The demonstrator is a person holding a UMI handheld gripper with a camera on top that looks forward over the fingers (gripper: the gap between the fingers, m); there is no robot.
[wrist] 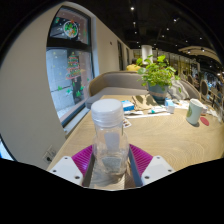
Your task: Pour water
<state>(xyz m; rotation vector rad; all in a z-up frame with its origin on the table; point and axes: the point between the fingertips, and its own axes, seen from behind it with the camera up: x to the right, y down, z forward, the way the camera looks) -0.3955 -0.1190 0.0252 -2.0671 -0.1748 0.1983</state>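
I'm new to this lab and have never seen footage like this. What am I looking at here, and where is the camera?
There is no robot arm: a person carries a handheld two-finger gripper, and the one camera rides on it, looking forward along the fingers. The pink pads are part of those fingers. Between them stands a clear plastic bottle with a white cap; the pads look pressed against its sides, so it seems gripped. Beyond lies a wooden table with a white cup and a potted plant farther back. A window is at the side.
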